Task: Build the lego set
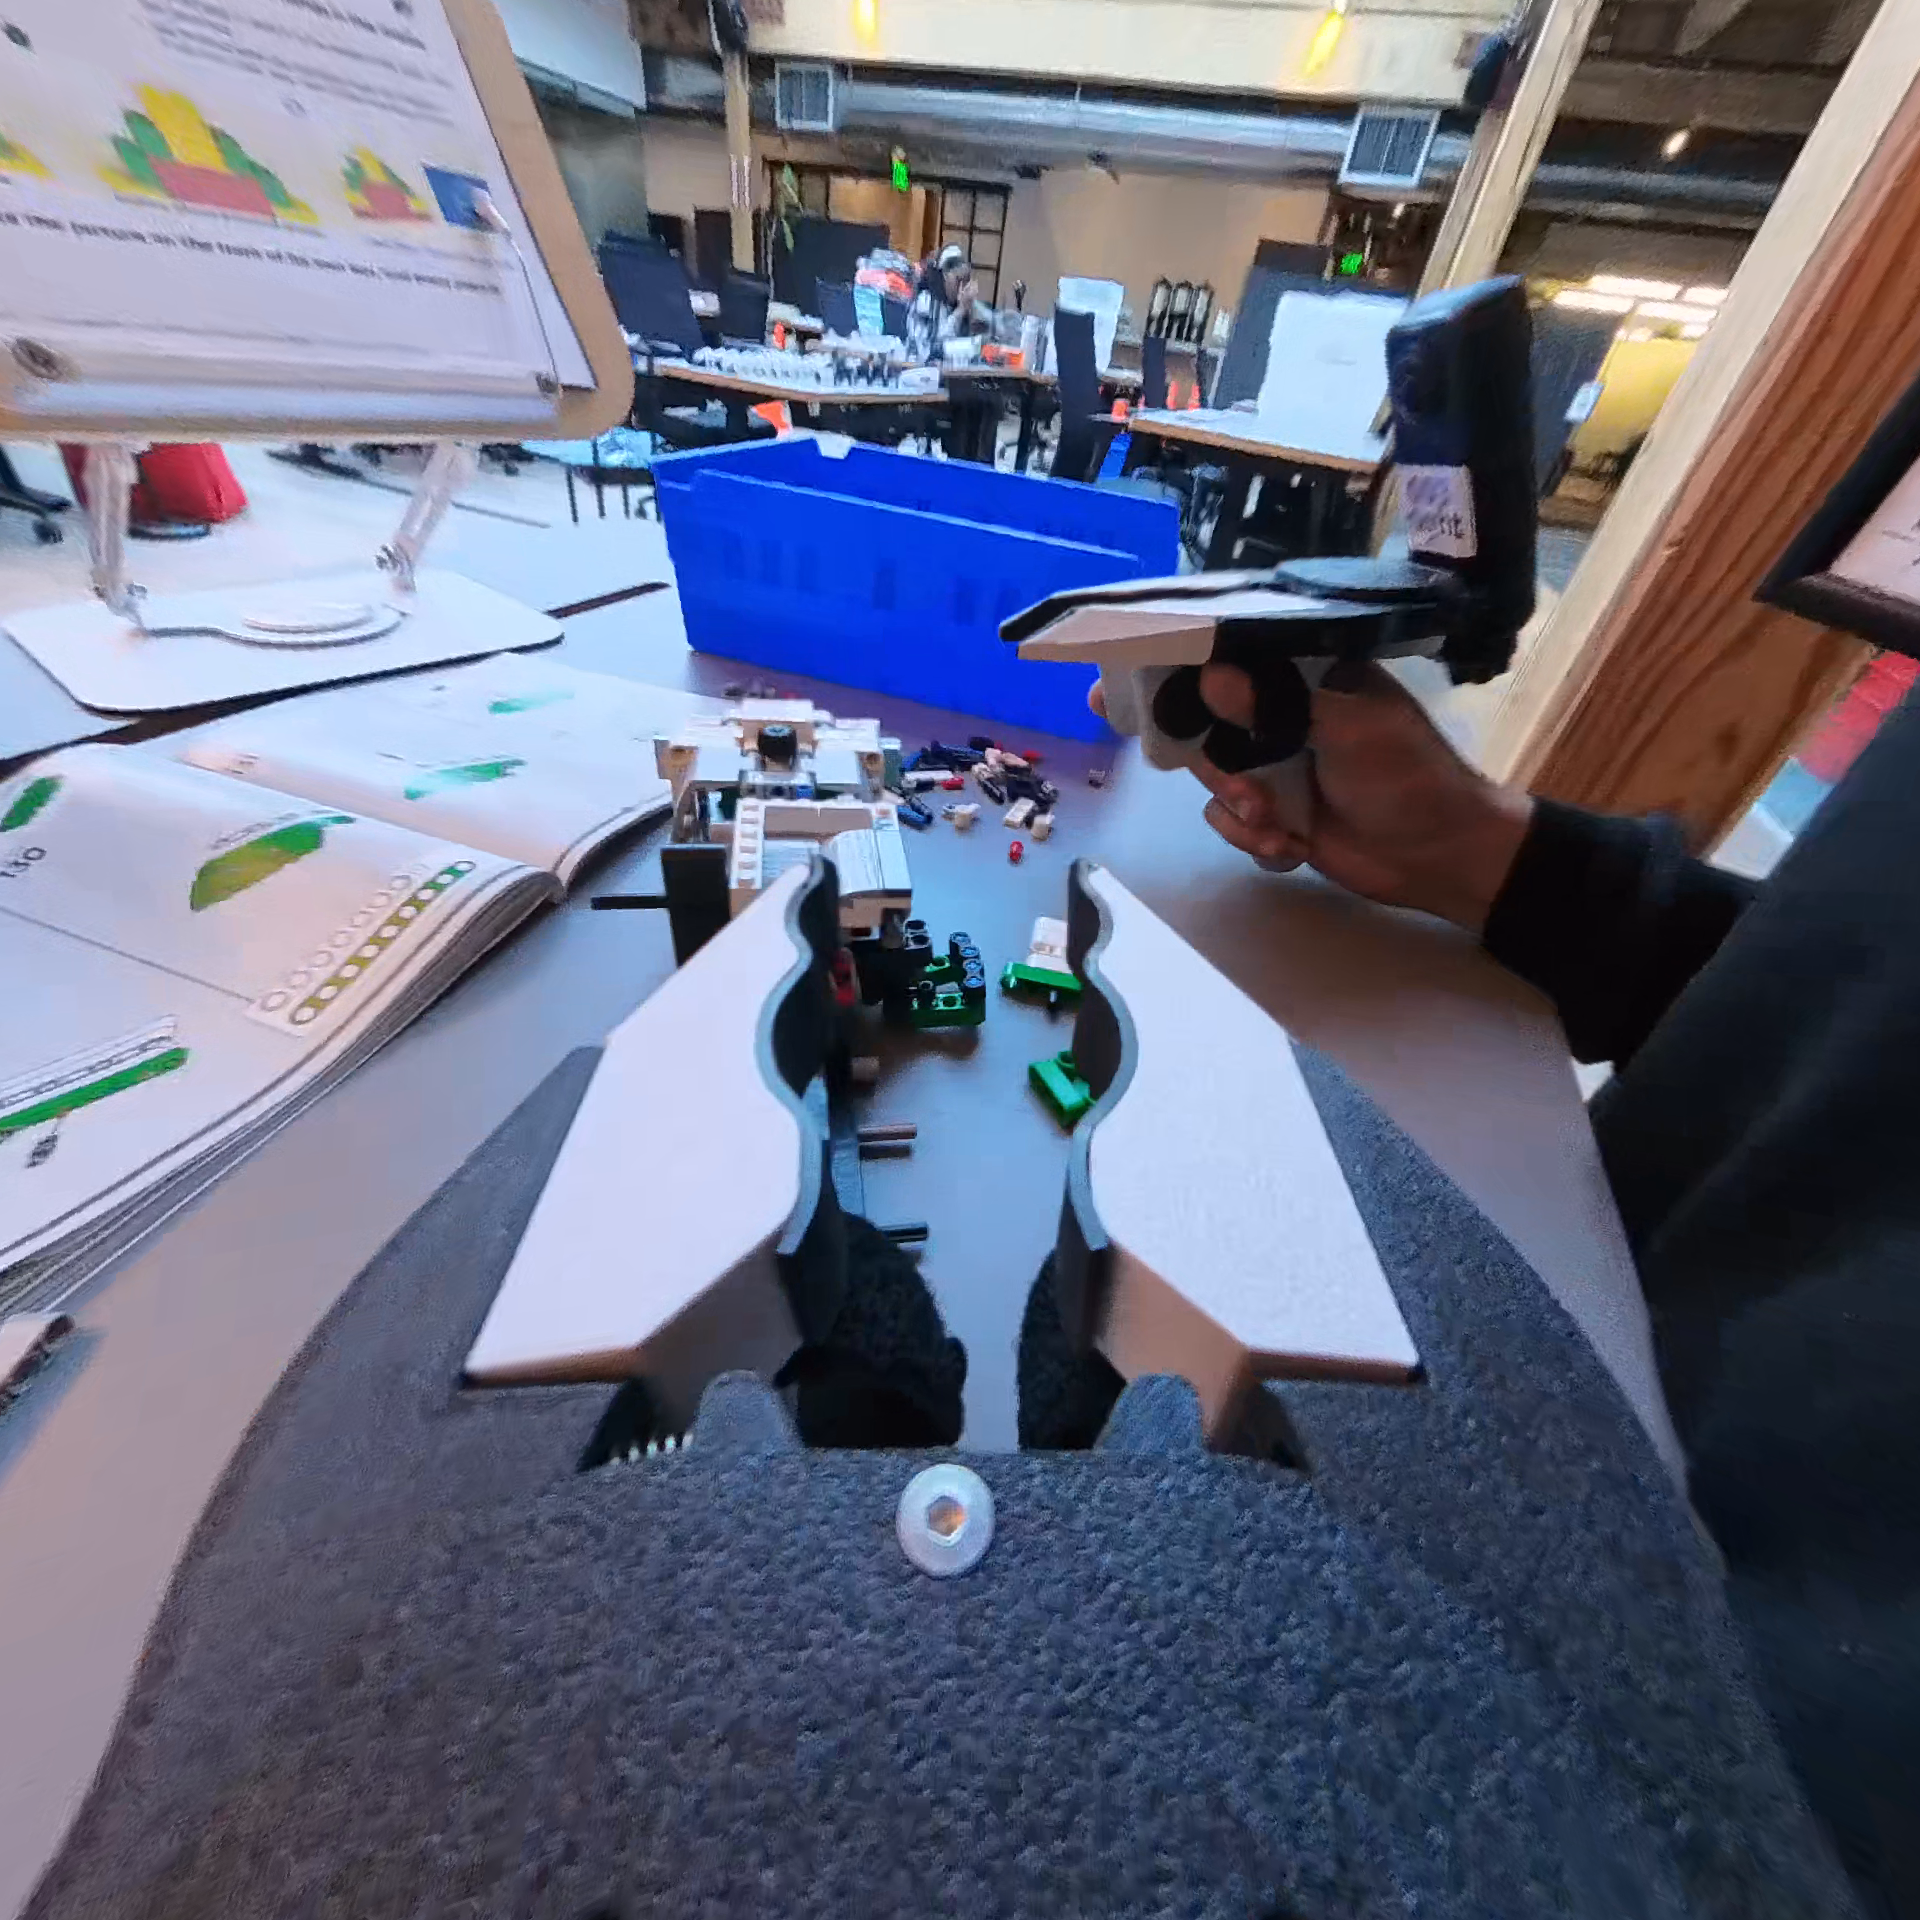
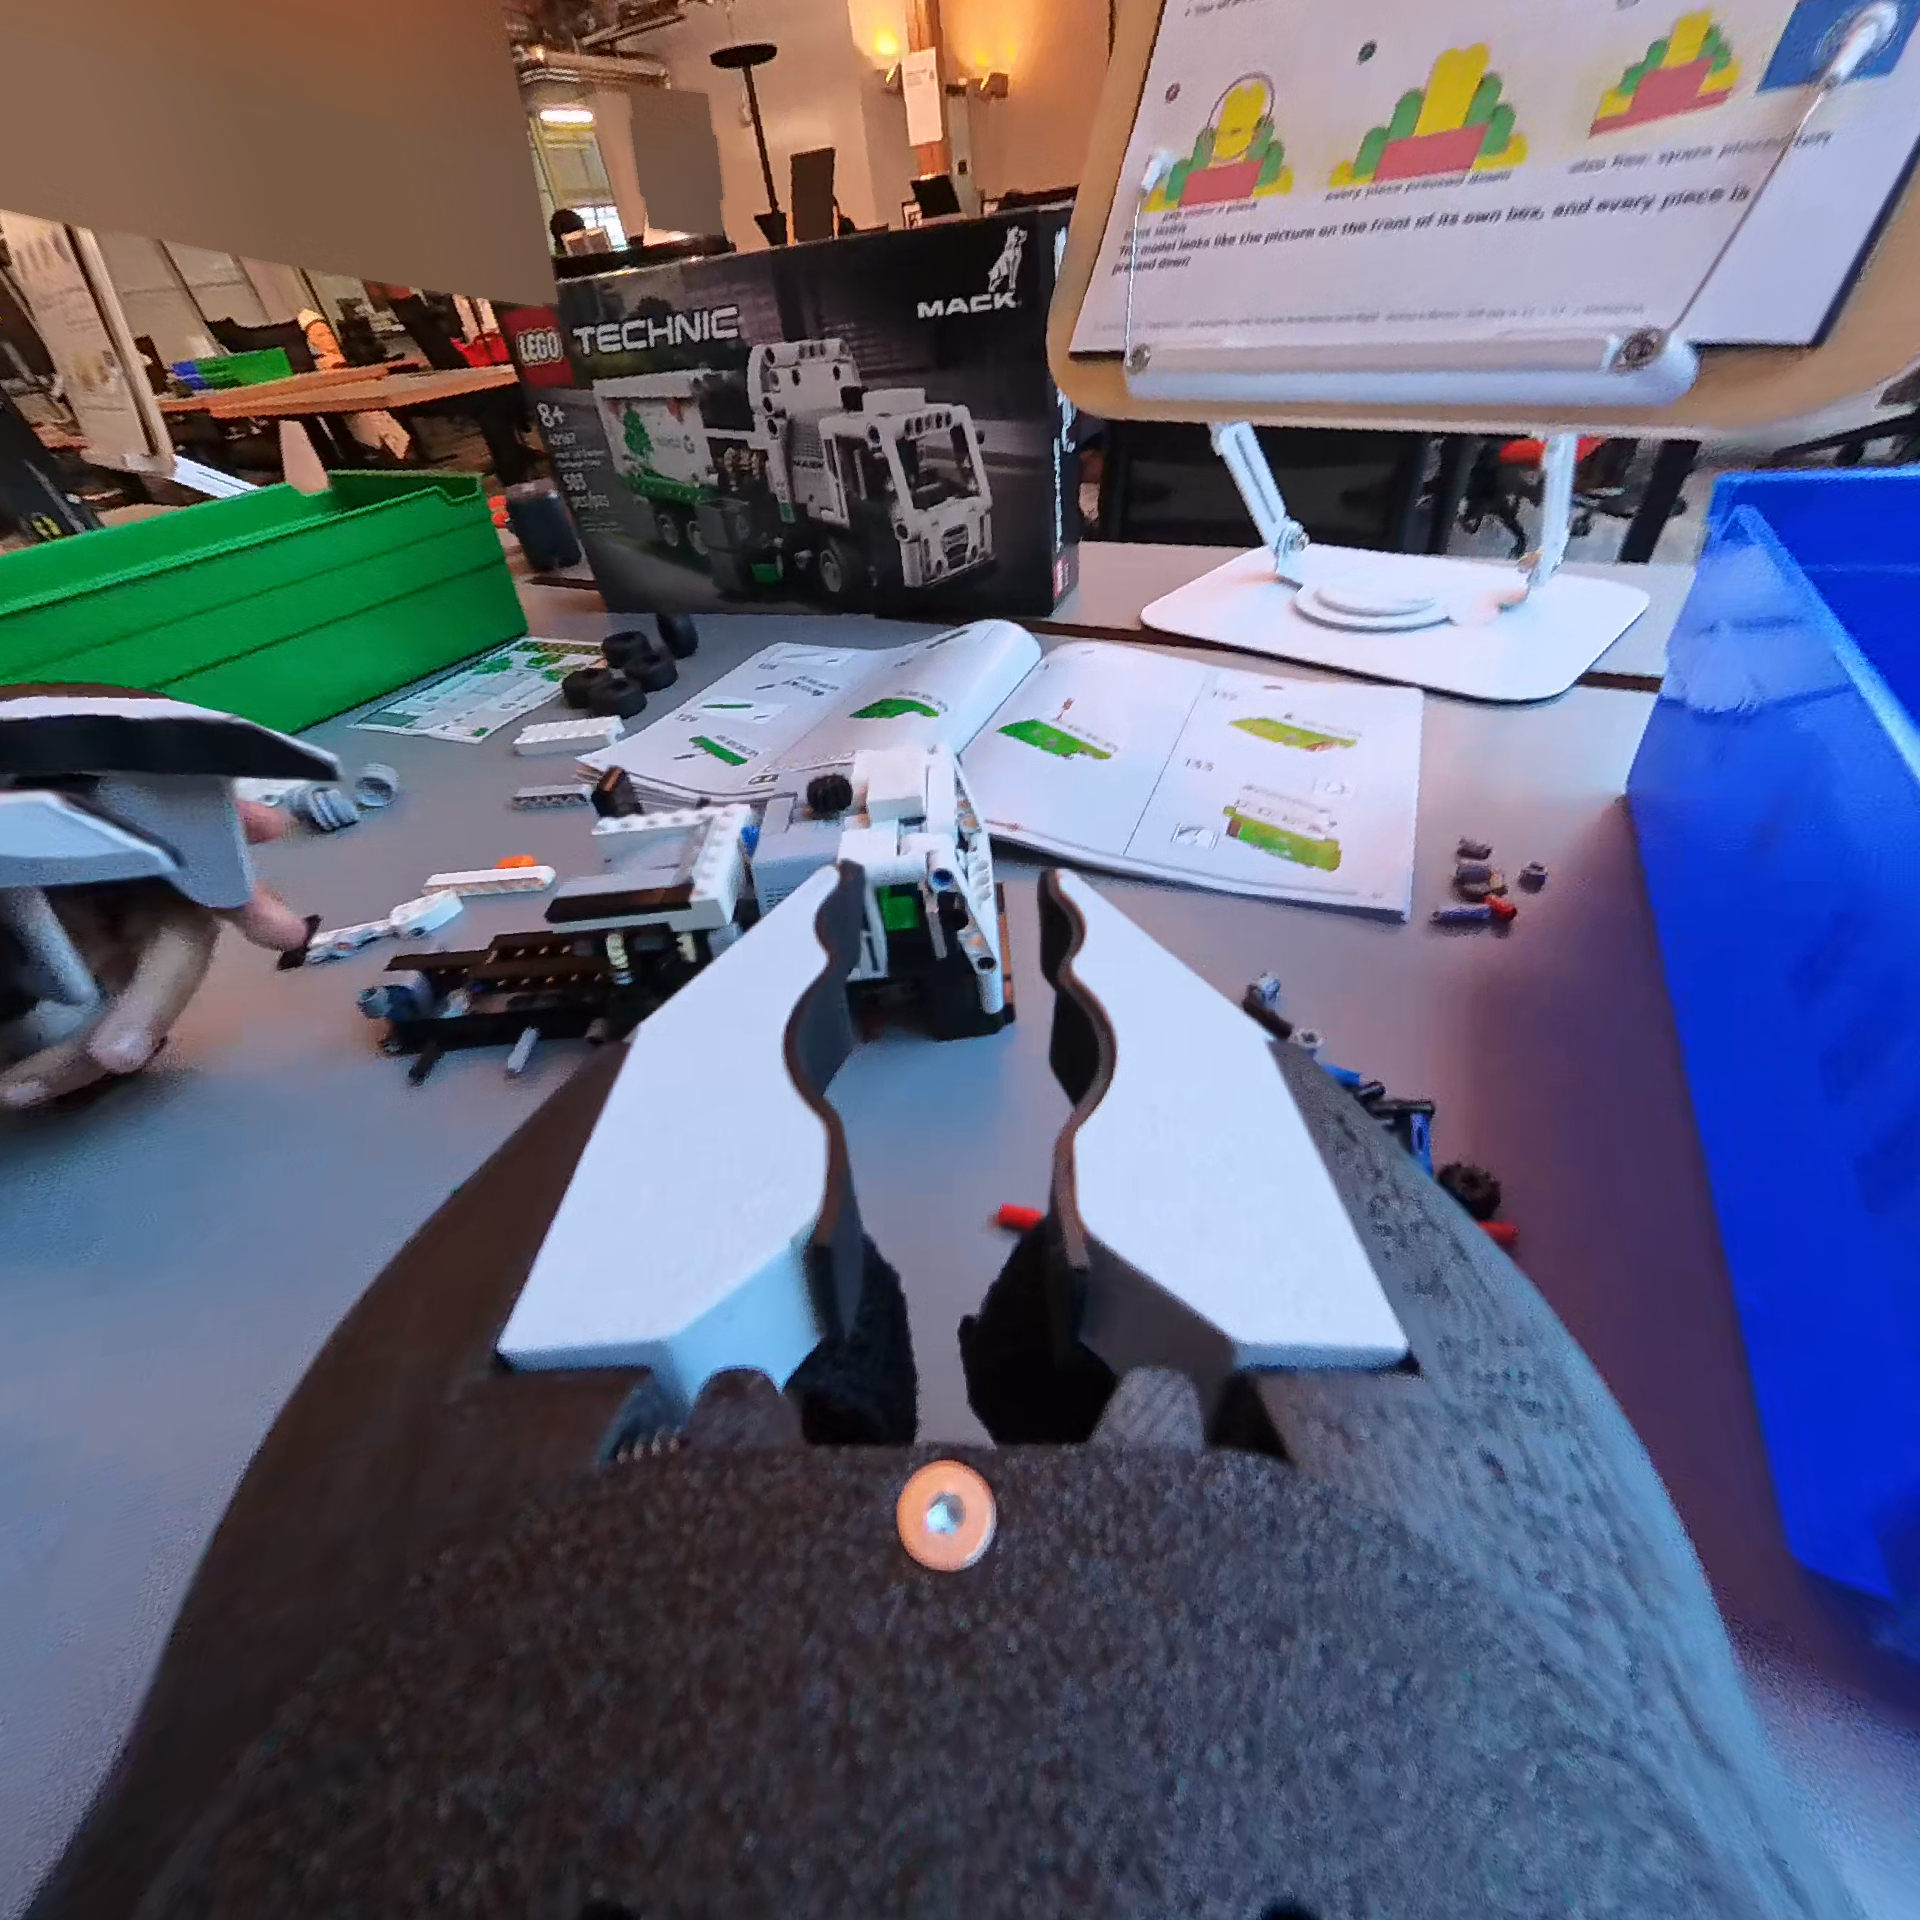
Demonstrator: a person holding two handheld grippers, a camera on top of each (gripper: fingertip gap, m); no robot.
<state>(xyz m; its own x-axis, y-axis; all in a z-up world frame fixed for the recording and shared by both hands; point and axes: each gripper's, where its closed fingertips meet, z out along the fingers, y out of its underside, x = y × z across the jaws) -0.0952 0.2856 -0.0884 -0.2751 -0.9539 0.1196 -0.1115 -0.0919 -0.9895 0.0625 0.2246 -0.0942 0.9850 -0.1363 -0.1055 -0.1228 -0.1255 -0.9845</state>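
Observation:
The partly built white and black truck model (image 1: 790,821) lies on the grey table (image 1: 1195,935), also in the right wrist view (image 2: 727,914). My left gripper (image 1: 951,883) is open and empty, and its left finger hides the model's near end. Green pieces (image 1: 951,987) lie just beyond its tips. My right gripper (image 2: 948,883) is open and empty, and points at the model's white cab end. In the left wrist view it hangs raised at the right (image 1: 1049,634), held by a hand. The left gripper shows at the left edge of the right wrist view (image 2: 249,764).
A blue bin (image 1: 914,592) stands behind the model, with small loose pieces (image 1: 987,779) before it. The open instruction booklet (image 2: 1195,769), a sheet stand (image 2: 1403,613), the set's box (image 2: 810,436), a green bin (image 2: 249,592) and black tyres (image 2: 623,665) ring the work area. Left tips to right tips: about 20 cm.

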